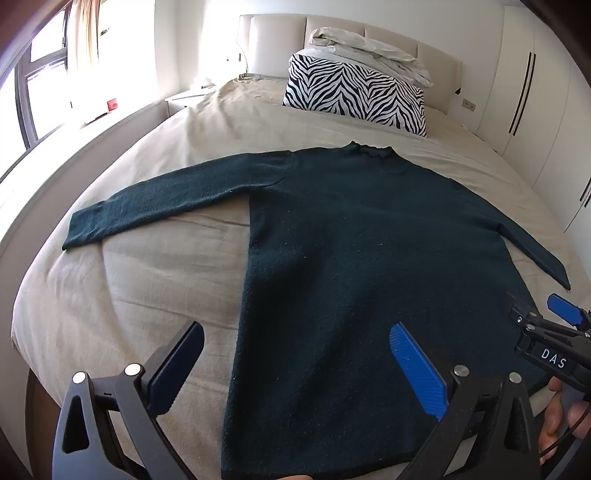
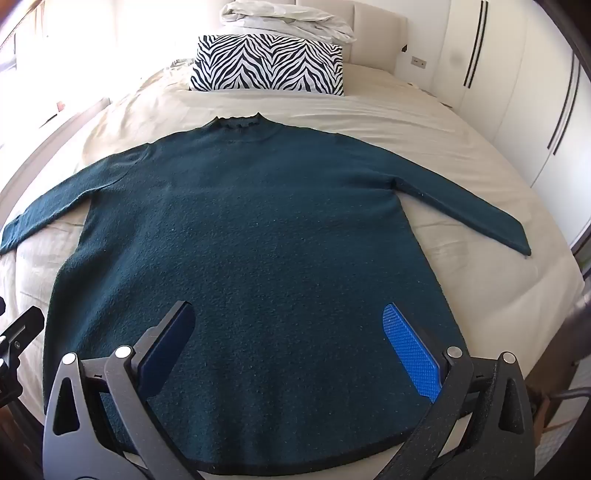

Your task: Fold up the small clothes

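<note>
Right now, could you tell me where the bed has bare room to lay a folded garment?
Free: the beige bedspread between the sweater collar and the zebra pillow, and the stretch under the sweater's left sleeve toward the bed edge. Crowded: the middle, covered by the sweater, and the headboard end with the pillow and rumpled white bedding.

Bright daylight from window [image 1: 40, 92], blown-out glare; fisheye-bent, dark-vignetted edges.

A bed [image 2: 424, 122] in beige sheet is carrying a dark teal sweater [image 2: 258, 240] lying flat, sleeves spread left and right; a zebra-print pillow [image 2: 269, 64] is sitting at the far end.
</note>
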The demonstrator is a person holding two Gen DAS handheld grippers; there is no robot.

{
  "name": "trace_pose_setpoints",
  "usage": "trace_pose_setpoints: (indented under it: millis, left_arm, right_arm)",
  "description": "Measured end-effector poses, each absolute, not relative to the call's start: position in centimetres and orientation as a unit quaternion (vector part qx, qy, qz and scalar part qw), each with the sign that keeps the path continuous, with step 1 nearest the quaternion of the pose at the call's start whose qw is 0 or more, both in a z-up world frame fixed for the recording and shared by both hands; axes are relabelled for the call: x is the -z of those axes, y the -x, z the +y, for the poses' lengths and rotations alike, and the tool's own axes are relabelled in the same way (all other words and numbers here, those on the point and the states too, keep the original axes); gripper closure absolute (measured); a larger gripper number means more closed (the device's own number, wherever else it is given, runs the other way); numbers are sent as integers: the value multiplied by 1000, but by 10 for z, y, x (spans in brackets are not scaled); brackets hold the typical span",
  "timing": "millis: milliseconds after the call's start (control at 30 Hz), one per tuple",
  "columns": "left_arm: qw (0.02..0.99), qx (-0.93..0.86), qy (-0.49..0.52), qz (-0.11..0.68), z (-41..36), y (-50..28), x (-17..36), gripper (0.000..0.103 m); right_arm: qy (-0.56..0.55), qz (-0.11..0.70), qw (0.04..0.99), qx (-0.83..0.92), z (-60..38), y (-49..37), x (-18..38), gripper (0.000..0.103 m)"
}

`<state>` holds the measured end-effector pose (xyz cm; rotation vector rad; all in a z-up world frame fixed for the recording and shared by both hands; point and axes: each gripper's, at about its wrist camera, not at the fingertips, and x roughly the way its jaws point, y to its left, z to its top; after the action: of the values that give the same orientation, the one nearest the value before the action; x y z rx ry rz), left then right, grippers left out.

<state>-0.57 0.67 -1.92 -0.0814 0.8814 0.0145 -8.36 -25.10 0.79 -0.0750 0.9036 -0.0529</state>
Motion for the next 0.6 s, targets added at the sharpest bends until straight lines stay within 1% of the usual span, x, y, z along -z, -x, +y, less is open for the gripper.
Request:
trace_pose_setpoints:
  millis: [500,600]
  left_arm:
    - [900,-7,44,434,11,0,22,0]
    - [898,-7,44,437,11,-2,23,0]
  right_arm:
    - [39,441,896,27,-249,80,-7,0]
    - [38,442,896,28,-252,81,4,0]
